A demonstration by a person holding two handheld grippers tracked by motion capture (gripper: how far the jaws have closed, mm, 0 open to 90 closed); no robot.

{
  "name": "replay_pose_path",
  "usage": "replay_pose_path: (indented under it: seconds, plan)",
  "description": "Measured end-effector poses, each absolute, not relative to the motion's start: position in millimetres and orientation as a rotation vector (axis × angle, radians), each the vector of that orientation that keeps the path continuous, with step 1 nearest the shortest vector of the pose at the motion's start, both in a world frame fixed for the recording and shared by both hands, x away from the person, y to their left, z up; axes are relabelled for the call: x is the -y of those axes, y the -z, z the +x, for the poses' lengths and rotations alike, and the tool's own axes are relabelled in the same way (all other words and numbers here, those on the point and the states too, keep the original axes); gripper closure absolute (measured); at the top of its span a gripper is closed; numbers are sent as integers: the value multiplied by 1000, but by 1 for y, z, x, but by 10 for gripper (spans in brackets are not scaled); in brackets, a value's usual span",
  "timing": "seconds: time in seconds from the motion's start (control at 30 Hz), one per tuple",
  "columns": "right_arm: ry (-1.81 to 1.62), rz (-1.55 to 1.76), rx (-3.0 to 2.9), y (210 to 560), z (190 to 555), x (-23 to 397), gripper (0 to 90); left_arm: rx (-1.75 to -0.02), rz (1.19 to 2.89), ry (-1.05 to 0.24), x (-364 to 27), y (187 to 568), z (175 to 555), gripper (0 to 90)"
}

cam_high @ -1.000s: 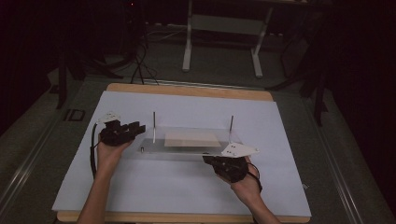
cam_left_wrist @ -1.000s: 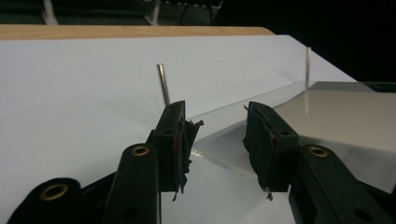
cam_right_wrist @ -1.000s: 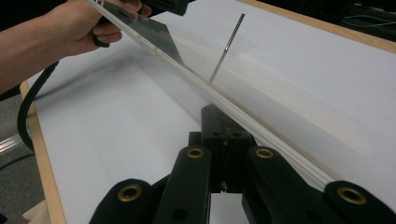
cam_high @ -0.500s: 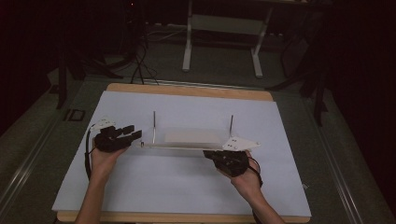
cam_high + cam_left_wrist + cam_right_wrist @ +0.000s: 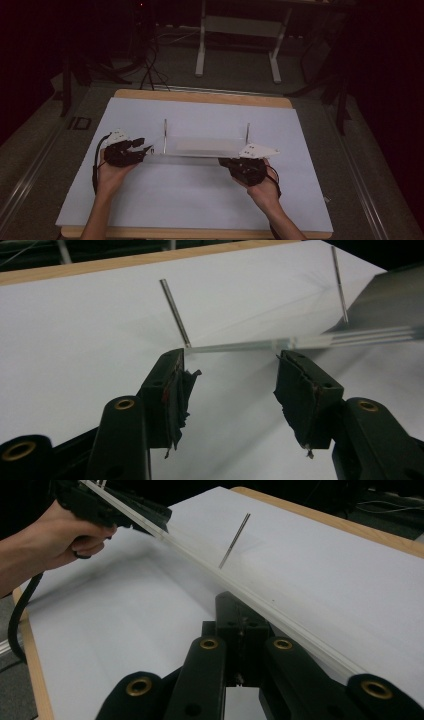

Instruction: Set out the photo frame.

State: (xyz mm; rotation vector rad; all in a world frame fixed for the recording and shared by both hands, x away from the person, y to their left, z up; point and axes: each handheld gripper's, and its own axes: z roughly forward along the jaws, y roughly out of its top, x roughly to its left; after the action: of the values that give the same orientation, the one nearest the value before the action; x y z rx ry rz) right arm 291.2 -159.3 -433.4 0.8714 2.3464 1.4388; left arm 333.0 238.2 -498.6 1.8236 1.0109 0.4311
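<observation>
A clear flat plate (image 5: 205, 146) lies on the white sheet, and a thin metal rod stands upright at its left end (image 5: 165, 135) and at its right end (image 5: 248, 134). My left gripper (image 5: 144, 148) is at the plate's left end. Its jaws have just been opening and now stand open (image 5: 230, 385), with nothing between them and the plate's edge (image 5: 235, 346) just past the tips. My right gripper (image 5: 226, 161) is at the plate's near right corner. It is shut (image 5: 240, 611), and its tips rest against the plate's edge (image 5: 280, 611).
The white sheet (image 5: 200, 200) covers most of a wooden table (image 5: 200, 97). Bare sheet lies in front of the plate and behind it. Beyond the table, a pale stand (image 5: 237, 25) and cables (image 5: 150, 65) sit on the dark floor.
The left gripper's jaws have opened, and the left hand has drawn back a little toward the near edge. The right gripper has edged up to the plate.
</observation>
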Motion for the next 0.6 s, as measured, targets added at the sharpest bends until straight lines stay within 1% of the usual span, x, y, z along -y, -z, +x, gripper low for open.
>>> replay_pose_path:
  seconds: [0.17, 0.27, 0.37, 0.6]
  plan:
    - [-1438, 876, -2339, 431, 296, 160, 900, -938, 1838, -445, -230, 496, 330, 435]
    - [-1438, 877, -2335, 429, 298, 159, 900, -910, 1834, -454, -224, 495, 330, 401]
    - [-1442, 882, -2327, 427, 300, 159, 900, -880, 1824, -455, -218, 492, 331, 346]
    - [-1446, 892, -2316, 423, 305, 158, 900, -818, 1807, -473, -206, 485, 335, 322]
